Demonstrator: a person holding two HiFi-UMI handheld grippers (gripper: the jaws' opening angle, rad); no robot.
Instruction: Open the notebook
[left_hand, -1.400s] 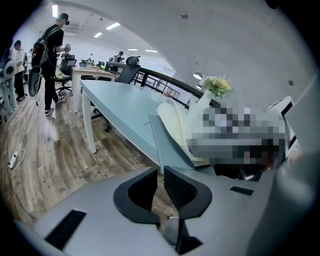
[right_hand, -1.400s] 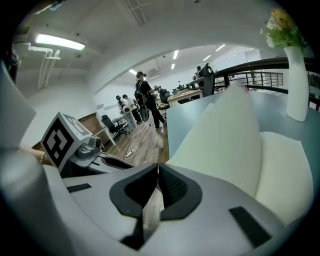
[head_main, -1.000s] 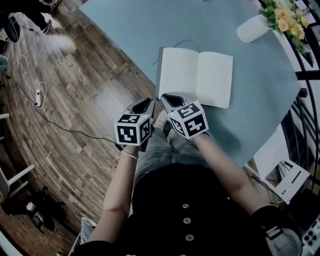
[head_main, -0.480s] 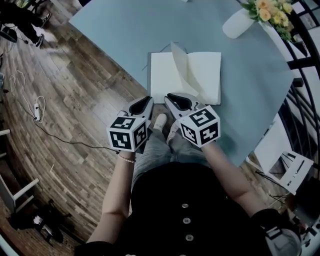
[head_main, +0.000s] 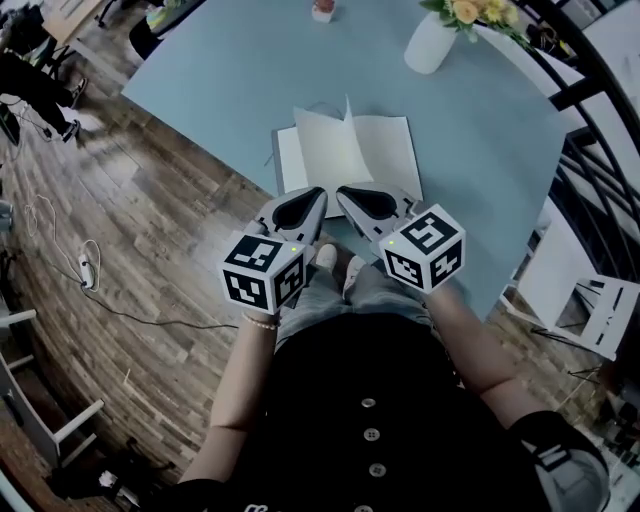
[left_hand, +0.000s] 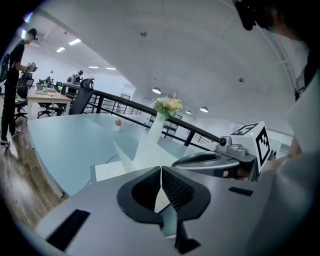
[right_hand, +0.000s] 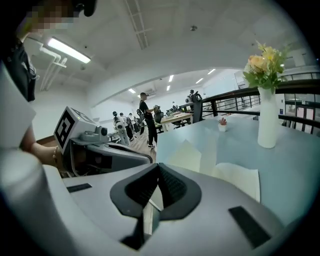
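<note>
Notebook (head_main: 385, 150) open on blue table (head_main: 230, 70), near its near edge, one page standing upright. Left gripper (head_main: 316, 195) and right gripper (head_main: 346, 192) side by side just nearer, not touching it, jaws closed, empty. White vase (head_main: 430, 42) far right.

Pale blue table (head_main: 220, 80), white vase (head_main: 430, 42) of yellow flowers (head_main: 470, 10) near its far edge, wooden floor (head_main: 130, 250), black railing (left_hand: 131, 104)

1. Head cam: high, looking steeply down over the wearer's torso onto the pale-blue flat surface (head_main: 230, 90), mid range.
2. Grey left tongs (left_hand: 161, 172) cam: low, right behind its jaws, facing across the surface.
3. Grey right tongs (right_hand: 159, 170) cam: same, mirrored.
4. Shared by all: open white-paged notebook (head_main: 385, 150), white vase of yellow flowers (head_main: 430, 42). Each tongs cam also sees the other tongs.
</note>
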